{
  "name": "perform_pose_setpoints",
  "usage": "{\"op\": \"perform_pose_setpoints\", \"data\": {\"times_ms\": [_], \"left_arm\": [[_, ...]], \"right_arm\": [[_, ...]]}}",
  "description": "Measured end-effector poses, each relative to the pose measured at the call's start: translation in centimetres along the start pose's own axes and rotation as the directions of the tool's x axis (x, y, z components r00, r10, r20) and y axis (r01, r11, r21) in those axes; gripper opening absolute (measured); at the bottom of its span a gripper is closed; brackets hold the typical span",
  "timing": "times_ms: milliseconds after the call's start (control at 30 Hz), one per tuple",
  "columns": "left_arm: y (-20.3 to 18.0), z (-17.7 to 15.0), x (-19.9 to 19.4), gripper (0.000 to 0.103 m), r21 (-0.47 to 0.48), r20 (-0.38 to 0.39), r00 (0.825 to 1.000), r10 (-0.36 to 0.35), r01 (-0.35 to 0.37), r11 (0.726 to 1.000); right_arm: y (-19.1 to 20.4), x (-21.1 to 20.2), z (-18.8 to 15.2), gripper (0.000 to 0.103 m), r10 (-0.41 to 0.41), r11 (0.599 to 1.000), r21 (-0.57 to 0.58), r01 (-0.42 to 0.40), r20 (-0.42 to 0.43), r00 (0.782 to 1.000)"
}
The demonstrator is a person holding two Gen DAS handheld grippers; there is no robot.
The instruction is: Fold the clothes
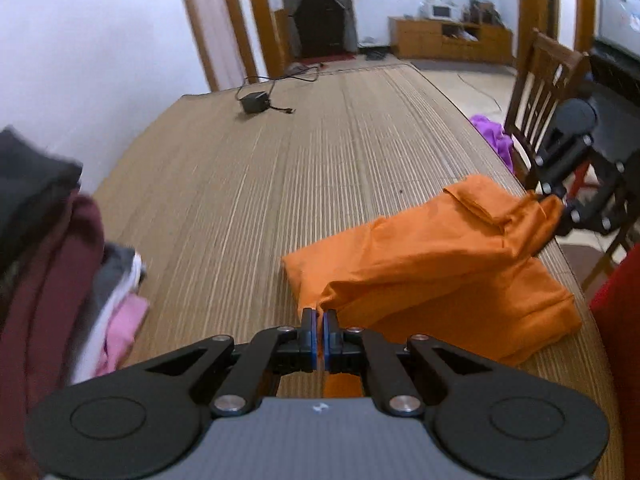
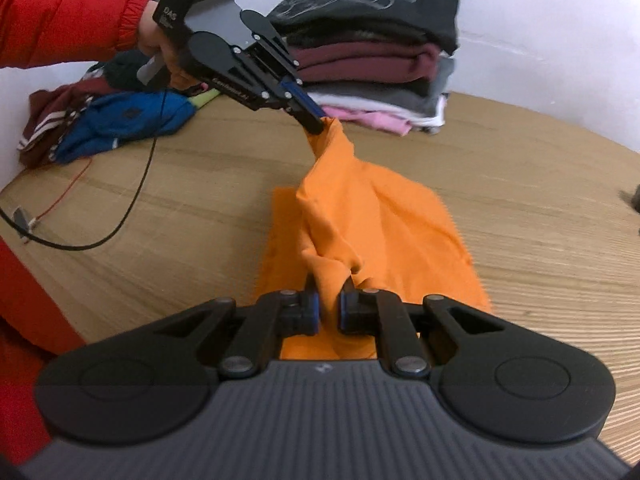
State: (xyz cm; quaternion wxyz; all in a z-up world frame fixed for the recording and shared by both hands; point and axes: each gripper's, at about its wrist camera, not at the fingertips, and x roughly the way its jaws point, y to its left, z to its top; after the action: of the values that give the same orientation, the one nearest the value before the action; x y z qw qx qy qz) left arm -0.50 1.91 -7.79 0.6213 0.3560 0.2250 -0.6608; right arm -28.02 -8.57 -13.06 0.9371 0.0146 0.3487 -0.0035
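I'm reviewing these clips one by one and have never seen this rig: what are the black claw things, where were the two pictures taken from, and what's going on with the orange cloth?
No robot arm here. A person in a red jacket holds a handheld two-finger gripper in each hand, and each carries a fisheye camera looking along its fingers. One picture comes from the left gripper, the other from the right gripper. Each is shut on a bunched bit of the same orange garment, lifting part of it off the woven mat covering the table. Beside it sit a stack of folded clothes, an unfolded heap with a blue garment, and a black power adapter.
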Motion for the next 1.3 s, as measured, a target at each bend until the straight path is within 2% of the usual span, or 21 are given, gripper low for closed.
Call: {"op": "perform_pose_setpoints", "data": {"times_ms": [167,233,267,300,333,367,400,467,533,600,633,667,700,733,800,900,1000,1033,1100,1200,1300], "left_arm": [[-0.7,-2.9,0.5,0.003,-0.018,-0.019,1.000,0.007,-0.008,1.000],[-1.5,-3.8,1.4,0.017,0.021,-0.052,0.994,0.098,-0.097,0.995],[-2.0,-4.5,2.2,0.040,0.058,-0.094,0.977,0.193,-0.188,0.980],[-2.6,-5.1,2.9,0.056,0.096,-0.133,0.950,0.282,-0.271,0.958],[-3.2,-5.7,3.6,0.074,0.136,-0.167,0.916,0.364,-0.345,0.929],[-3.8,-6.4,4.0,0.071,0.169,-0.186,0.888,0.421,-0.393,0.904],[-4.2,-7.0,3.8,0.071,0.170,-0.186,0.886,0.424,-0.396,0.902],[-4.7,-7.7,2.7,0.072,0.123,-0.171,0.902,0.396,-0.380,0.917],[-5.3,-7.8,1.2,0.072,0.055,-0.135,0.910,0.393,-0.389,0.920],[-6.1,-7.0,-0.4,0.072,-0.018,-0.067,0.915,0.397,-0.399,0.917],[-6.6,-6.2,-0.9,0.072,-0.062,-0.028,0.919,0.393,-0.394,0.917],[-7.3,-5.4,-1.3,0.073,-0.102,0.008,0.922,0.387,-0.384,0.918],[-8.0,-4.4,-1.4,0.073,-0.134,0.040,0.926,0.375,-0.367,0.920],[-8.8,-3.6,-1.3,0.074,-0.160,0.072,0.932,0.355,-0.341,0.926],[-10.7,-1.5,-0.4,0.077,-0.175,0.131,0.945,0.298,-0.274,0.946],[-13.2,0.9,2.4,0.077,-0.128,0.150,0.958,0.245,-0.227,0.966],[-14.7,2.3,5.3,0.077,-0.106,0.117,0.972,0.202,-0.190,0.976],[-15.1,2.5,5.9,0.077,-0.110,0.106,0.978,0.181,-0.170,0.979],[-16.3,2.7,6.6,0.075,-0.108,0.086,0.989,0.121,-0.111,0.988],[-18.3,2.9,6.6,0.074,-0.032,0.099,0.994,0.052,-0.049,0.998],[-19.1,2.5,6.4,0.074,0.019,0.123,0.992,-0.042,0.040,0.999]], "right_arm": [[2.5,1.9,-1.0,0.015,0.009,1.000,0.001,-0.009,-0.045,0.999],[2.8,2.9,-1.6,0.020,0.039,0.998,0.045,-0.036,-0.080,0.996],[2.4,3.2,-1.8,0.028,0.066,0.995,0.084,-0.057,-0.108,0.992],[2.1,3.5,-2.0,0.040,0.092,0.990,0.121,-0.076,-0.133,0.987],[1.9,3.3,-2.1,0.047,0.116,0.984,0.147,-0.096,-0.133,0.984],[1.8,3.0,-2.2,0.059,0.139,0.978,0.172,-0.115,-0.132,0.981],[1.6,2.7,-2.3,0.069,0.162,0.971,0.198,-0.135,-0.131,0.978],[1.3,1.9,-2.4,0.074,0.189,0.961,0.227,-0.159,-0.117,0.975],[0.6,0.8,-2.4,0.074,0.168,0.960,0.244,-0.140,-0.095,0.981],[-0.6,-0.2,-2.3,0.074,0.069,0.960,0.275,-0.046,-0.072,0.995],[-1.5,-0.3,-2.4,0.074,-0.017,0.957,0.289,0.041,-0.083,0.996],[-2.4,-0.2,-2.5,0.074,-0.121,0.941,0.302,0.152,-0.117,0.986],[-3.5,-0.1,-2.7,0.075,-0.190,0.915,0.333,0.228,-0.144,0.971],[-4.8,0.0,-3.0,0.075,-0.208,0.883,0.394,0.256,-0.160,0.965],[-7.4,0.4,-3.9,0.073,-0.172,0.803,0.546,0.241,-0.176,0.969],[-9.3,1.3,-4.8,0.069,-0.158,0.707,0.661,0.251,-0.198,0.967],[-9.5,1.7,-4.7,0.067,-0.152,0.666,0.711,0.224,-0.165,0.975],[-9.3,1.5,-4.6,0.067,-0.167,0.674,0.700,0.238,-0.170,0.971],[-9.1,1.3,-4.5,0.059,-0.197,0.689,0.674,0.267,-0.180,0.964],[-8.2,0.1,-4.1,0.059,-0.259,0.768,0.562,0.307,-0.166,0.952],[-6.1,-1.2,-2.9,0.059,-0.305,0.924,0.224,0.311,-0.059,0.950]]}}
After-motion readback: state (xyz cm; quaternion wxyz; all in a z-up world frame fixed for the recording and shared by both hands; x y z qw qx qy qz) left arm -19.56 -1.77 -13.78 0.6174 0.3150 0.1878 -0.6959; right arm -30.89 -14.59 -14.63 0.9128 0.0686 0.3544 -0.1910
